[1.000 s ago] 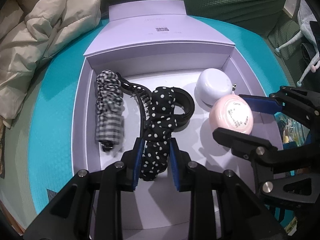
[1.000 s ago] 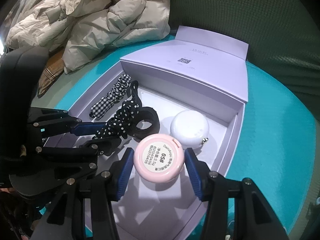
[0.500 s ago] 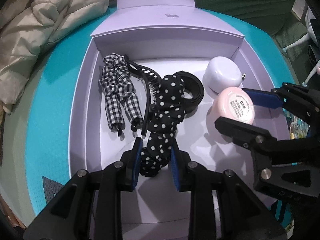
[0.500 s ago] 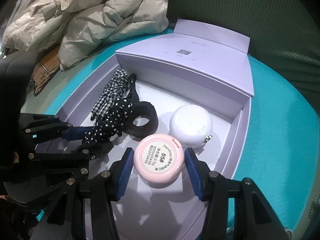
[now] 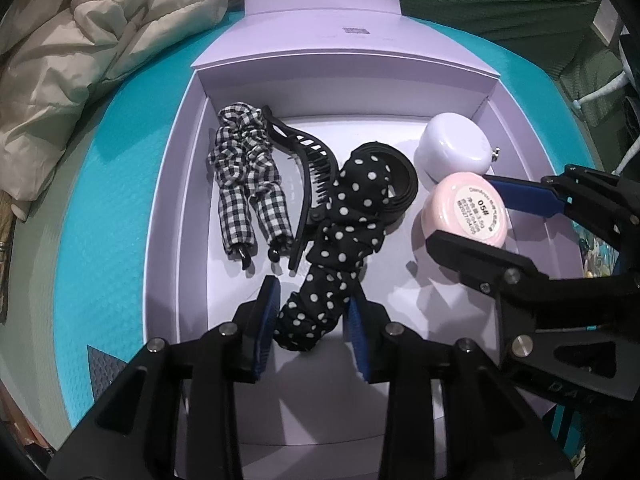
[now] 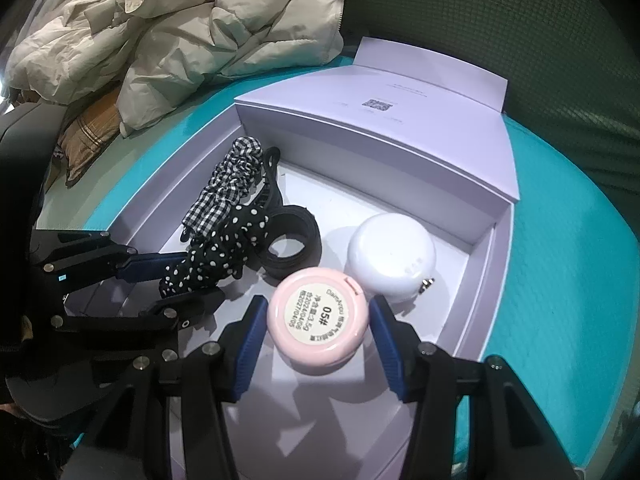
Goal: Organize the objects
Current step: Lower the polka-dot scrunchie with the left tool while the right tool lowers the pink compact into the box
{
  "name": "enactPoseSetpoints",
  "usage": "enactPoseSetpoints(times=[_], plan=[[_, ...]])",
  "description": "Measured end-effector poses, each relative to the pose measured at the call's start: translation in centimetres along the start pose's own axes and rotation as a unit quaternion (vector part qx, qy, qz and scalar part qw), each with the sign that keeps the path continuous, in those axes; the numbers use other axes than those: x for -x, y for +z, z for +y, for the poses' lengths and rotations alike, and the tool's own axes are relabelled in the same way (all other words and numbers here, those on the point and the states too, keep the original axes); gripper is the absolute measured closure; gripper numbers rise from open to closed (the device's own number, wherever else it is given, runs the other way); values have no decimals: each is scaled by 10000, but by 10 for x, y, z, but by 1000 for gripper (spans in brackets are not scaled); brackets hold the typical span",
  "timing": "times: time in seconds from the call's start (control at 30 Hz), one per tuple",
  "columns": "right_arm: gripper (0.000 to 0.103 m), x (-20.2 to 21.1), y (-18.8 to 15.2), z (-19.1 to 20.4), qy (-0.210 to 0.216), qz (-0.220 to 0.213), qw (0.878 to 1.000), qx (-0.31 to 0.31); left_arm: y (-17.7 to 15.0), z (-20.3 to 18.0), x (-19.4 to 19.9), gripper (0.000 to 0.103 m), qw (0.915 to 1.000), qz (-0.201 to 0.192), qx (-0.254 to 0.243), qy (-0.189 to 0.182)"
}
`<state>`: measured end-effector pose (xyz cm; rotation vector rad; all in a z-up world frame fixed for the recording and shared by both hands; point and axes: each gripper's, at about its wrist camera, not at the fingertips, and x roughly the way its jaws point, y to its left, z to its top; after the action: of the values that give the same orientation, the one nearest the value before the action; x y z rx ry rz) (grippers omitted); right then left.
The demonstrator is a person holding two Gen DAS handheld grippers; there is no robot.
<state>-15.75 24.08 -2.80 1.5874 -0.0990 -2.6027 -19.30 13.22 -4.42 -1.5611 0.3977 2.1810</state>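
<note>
A lilac box (image 5: pixel 176 200) lies open on a teal surface. On its floor are a gingham scrunchie (image 5: pixel 244 184), a black claw clip (image 5: pixel 308 176), a black band (image 5: pixel 404 184) and a white round case (image 5: pixel 452 148). The polka-dot scrunchie (image 5: pixel 340 216) rests on the box floor, its near end between the pads of my left gripper (image 5: pixel 312 292). The jaws are opening and a thin gap shows at the right pad. My right gripper (image 6: pixel 317 304) is shut on a pink round compact (image 6: pixel 318 320), label up, just in front of the white case (image 6: pixel 390 256).
A beige puffy jacket (image 6: pixel 180 32) is heaped at the back left, beside the box. The box's lid flap (image 5: pixel 344 40) lies folded back behind it. Dark green fabric (image 6: pixel 500 20) rises beyond. The two grippers stand close together over the box, left gripper (image 6: pixel 172 280) beside the compact.
The left jaws have spread slightly around the polka-dot scrunchie, which now lies looser on the box floor. The left view has rolled a little. The right gripper still holds the pink compact.
</note>
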Motion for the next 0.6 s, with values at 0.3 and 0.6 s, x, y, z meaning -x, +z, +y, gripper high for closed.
enactPoseSetpoints(times=[0.3,0.6], plan=[[50,0,2,-2,-17,32,10000,-53,-6,-3,4,71,9999,-57,-58,97],[48,14,-1,-3,-74,-118,9998,-174,-5,-1,17,54,9994,-323,8,134]])
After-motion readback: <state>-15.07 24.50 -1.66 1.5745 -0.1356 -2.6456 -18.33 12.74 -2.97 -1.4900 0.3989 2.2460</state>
